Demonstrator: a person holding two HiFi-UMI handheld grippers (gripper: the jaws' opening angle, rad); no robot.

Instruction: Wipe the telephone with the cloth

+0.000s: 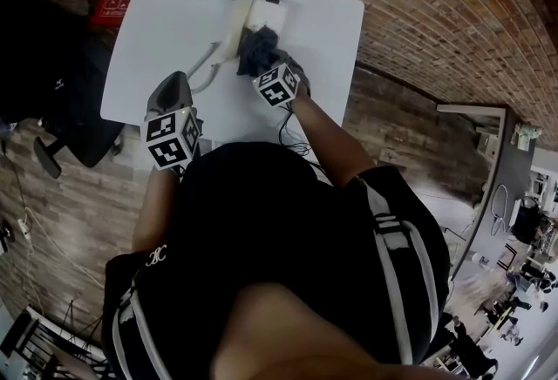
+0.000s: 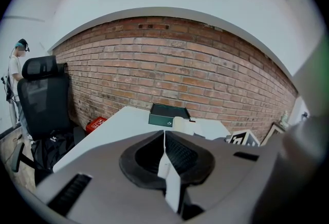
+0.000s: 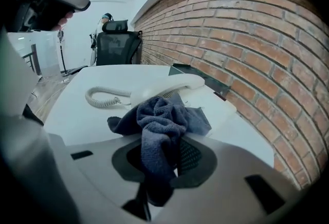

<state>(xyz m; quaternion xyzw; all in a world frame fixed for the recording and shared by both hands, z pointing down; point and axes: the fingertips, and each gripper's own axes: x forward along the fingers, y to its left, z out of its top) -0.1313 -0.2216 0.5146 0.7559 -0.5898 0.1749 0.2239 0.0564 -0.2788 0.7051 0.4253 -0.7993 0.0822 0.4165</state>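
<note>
We find the right tongs (image 3: 163,164) clamped on the cloth (image 3: 157,125), the telephone (image 3: 169,87) crosswise just ahead at the bench's (image 3: 72,112) far edge; left tongs (image 2: 165,161) closed empty, farther back.

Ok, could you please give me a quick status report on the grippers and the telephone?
Right gripper shut on dark blue terry cloth, cloth at white corded telephone. Left gripper shut, empty, clear of it. Nothing blocking.

Dark blue cloth (image 3: 159,120), white telephone (image 3: 169,87), red-brick wall (image 3: 247,38).
</note>
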